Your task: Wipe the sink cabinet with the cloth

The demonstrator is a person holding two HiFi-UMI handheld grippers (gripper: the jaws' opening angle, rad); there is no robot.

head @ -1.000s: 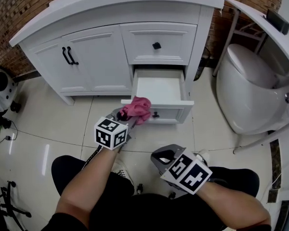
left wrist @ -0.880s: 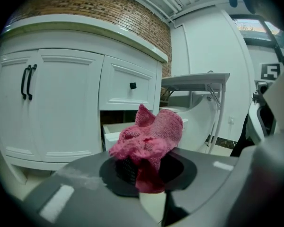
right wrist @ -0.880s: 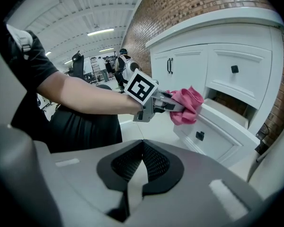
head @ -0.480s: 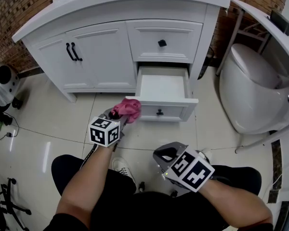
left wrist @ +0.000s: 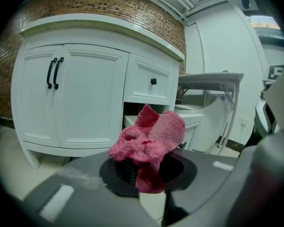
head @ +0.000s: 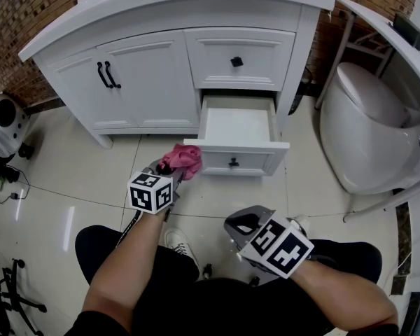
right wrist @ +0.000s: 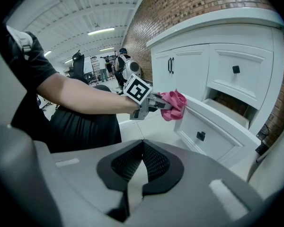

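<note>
The white sink cabinet (head: 147,82) stood against the brick wall (head: 28,5), and its lower right drawer (head: 260,161) was pulled out over the tiled floor (head: 70,166), its inside bare. The left gripper (head: 169,170) was held low in front of the cabinet, off the left corner of the drawer front, its jaws clamped on a bunched pink cloth (head: 183,158) that stuck out ahead of the tips. In the right gripper view the cloth seemed to rest against the top left corner of the drawer front, though the head view left it unclear whether the 2 touched or stood just apart. The right gripper (head: 242,227) hung back near the person (head: 217,303), well apart from the cabinet, its jaws together with nothing between them. The step in hand looked to be wiping the open drawer's front and rim. To do it well, the soft wad and not the hard tips should meet the paint, pressed lightly and drawn along the top edge toward the right corner, then across the panel around its 1 dark knob (head: 232,163). A loose drawer may slide under a push, so the idle right gripper could steady its right edge.
</note>
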